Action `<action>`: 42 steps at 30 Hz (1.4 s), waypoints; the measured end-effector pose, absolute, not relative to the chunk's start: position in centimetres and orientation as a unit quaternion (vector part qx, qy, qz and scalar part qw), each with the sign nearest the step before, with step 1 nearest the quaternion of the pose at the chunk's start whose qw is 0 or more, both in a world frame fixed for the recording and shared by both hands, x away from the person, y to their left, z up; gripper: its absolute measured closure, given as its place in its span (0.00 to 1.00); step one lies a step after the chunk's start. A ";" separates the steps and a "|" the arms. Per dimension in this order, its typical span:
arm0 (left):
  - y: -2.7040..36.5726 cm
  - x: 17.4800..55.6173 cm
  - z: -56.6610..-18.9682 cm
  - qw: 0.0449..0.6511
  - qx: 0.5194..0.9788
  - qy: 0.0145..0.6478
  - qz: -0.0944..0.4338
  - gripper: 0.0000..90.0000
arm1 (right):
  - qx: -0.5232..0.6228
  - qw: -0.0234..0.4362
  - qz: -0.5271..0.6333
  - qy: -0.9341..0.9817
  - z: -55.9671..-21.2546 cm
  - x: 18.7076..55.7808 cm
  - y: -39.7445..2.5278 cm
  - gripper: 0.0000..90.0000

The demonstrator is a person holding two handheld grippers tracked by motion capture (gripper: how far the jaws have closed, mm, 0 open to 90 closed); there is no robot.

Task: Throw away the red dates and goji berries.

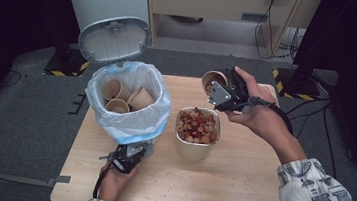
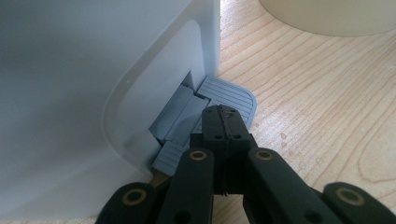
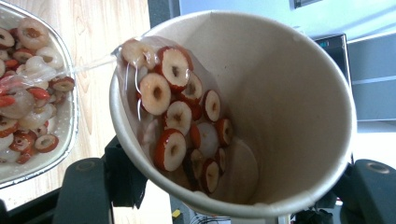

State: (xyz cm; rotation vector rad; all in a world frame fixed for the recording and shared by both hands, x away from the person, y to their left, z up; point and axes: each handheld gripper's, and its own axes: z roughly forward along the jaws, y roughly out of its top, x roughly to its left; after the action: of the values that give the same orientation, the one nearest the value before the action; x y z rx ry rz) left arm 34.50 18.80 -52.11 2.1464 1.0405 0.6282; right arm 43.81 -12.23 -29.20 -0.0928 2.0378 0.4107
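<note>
Light, crushable paper cup [image 3: 243, 116] of sliced fruit, clamped by right gripper [image 1: 223, 91]; best held gently mid-wall. Left gripper [image 2: 223, 122] closed on pedal [image 2: 231, 95].

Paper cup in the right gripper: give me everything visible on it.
The paper cup is plain tan paperboard with a rolled rim, clamped in the right gripper and tipped on its side, mouth toward the foil tray. Inside, a clear plastic bag of sliced red dates lies against its lower wall, reaching the rim.
</note>
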 end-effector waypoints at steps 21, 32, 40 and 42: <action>18.8 34.5 -52.1 0.332 0.820 0.399 0.241 1.00 | -0.048 0.509 0.172 0.842 -28.7 43.5 -12.0 0.34; 18.8 34.5 -52.1 0.332 0.820 0.399 0.240 1.00 | -0.100 0.536 0.101 0.832 -29.2 43.1 -11.4 0.34; 18.8 34.5 -52.1 0.332 0.820 0.400 0.241 1.00 | -0.096 0.534 0.108 0.833 -29.3 43.2 -11.4 0.34; 18.8 34.5 -52.1 0.332 0.820 0.399 0.240 1.00 | -0.092 0.533 0.114 0.834 -29.3 43.3 -11.5 0.34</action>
State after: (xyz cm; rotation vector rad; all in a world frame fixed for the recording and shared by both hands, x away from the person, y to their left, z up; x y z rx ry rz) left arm 34.49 18.76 -52.12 2.1431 1.0437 0.6285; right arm 43.26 -11.47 -29.28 -0.2189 1.9878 0.2722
